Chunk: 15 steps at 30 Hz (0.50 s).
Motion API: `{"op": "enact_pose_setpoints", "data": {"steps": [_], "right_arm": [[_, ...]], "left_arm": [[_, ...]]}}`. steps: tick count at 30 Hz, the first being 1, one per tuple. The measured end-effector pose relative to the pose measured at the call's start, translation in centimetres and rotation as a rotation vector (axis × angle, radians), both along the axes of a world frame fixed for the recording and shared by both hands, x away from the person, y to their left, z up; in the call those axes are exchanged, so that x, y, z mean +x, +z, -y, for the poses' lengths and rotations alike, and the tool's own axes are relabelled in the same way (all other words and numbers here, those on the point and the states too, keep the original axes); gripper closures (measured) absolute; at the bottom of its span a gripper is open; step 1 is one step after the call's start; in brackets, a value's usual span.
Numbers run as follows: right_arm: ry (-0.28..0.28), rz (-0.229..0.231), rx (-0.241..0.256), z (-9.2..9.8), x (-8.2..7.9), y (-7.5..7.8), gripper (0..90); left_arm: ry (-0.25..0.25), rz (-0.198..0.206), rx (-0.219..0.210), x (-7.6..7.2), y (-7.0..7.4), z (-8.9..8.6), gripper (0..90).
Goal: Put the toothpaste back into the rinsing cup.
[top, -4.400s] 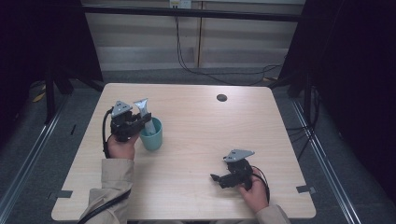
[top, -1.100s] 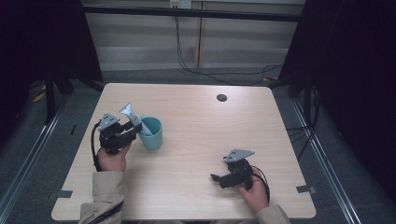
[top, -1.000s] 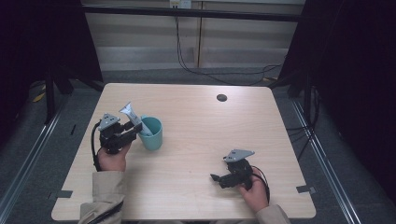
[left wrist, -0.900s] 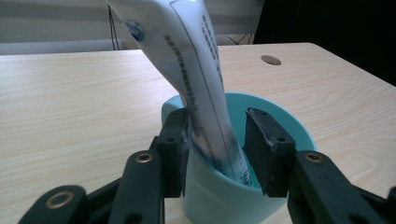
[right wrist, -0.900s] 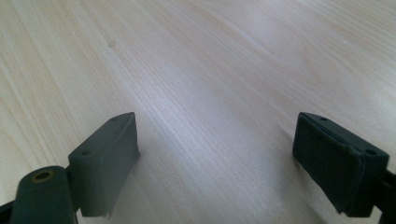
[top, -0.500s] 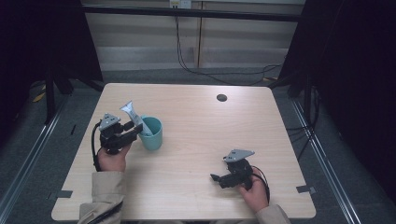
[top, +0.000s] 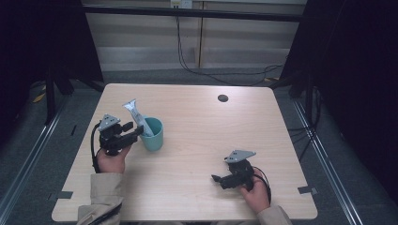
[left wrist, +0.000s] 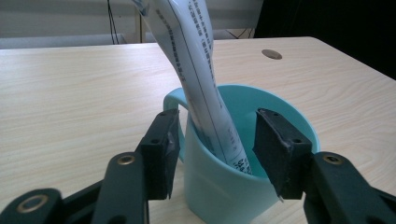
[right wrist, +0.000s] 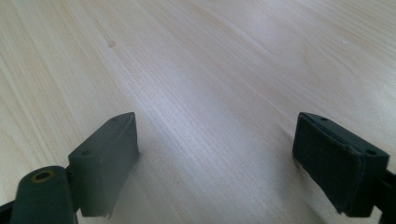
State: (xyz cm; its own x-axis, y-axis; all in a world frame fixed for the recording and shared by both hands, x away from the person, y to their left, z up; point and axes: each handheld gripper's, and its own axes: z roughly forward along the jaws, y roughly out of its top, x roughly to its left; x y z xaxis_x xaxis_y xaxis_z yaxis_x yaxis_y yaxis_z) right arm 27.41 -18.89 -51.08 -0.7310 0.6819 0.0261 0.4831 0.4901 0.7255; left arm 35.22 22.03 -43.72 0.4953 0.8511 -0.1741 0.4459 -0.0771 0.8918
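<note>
A teal mug (top: pixel 152 136) stands on the left half of the table. A white printed tube pouch (top: pixel 135 114) leans out of it toward the back left. My left gripper (top: pixel 136 132) sits just left of the mug, open. In the left gripper view its jaws straddle the near rim of the mug (left wrist: pixel 224 191), one beside the handle. The pouch (left wrist: pixel 196 70) rises between the jaws of the left gripper (left wrist: pixel 215 140), touching neither. My right gripper (top: pixel 217 179) rests low near the front right, open over bare wood, with nothing between the jaws of the right gripper (right wrist: pixel 215 154).
The light wooden table (top: pixel 202 122) has a small dark round grommet (top: pixel 223 98) near its back edge, also seen as the grommet (left wrist: pixel 271 54) in the left gripper view. Dark floor, rails and cables surround the table.
About four seconds ago my left gripper was up at the pouch over the mug. It has since drawn back left and lower, leaving the pouch standing in the mug. The right gripper has stayed put.
</note>
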Motion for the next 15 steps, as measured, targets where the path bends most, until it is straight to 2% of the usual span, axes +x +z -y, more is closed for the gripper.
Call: {"op": "enact_pose_setpoints", "data": {"steps": [7,15], "right_arm": [[0.000,0.000,0.000,0.00,0.00,0.00,13.6],[0.000,0.000,0.000,0.00,0.00,0.00,13.6]], "left_arm": [[-0.020,-0.004,0.009,-0.23,0.03,0.14,42.6],[-0.045,-0.011,0.042,-0.46,0.28,0.21,33.8]]}}
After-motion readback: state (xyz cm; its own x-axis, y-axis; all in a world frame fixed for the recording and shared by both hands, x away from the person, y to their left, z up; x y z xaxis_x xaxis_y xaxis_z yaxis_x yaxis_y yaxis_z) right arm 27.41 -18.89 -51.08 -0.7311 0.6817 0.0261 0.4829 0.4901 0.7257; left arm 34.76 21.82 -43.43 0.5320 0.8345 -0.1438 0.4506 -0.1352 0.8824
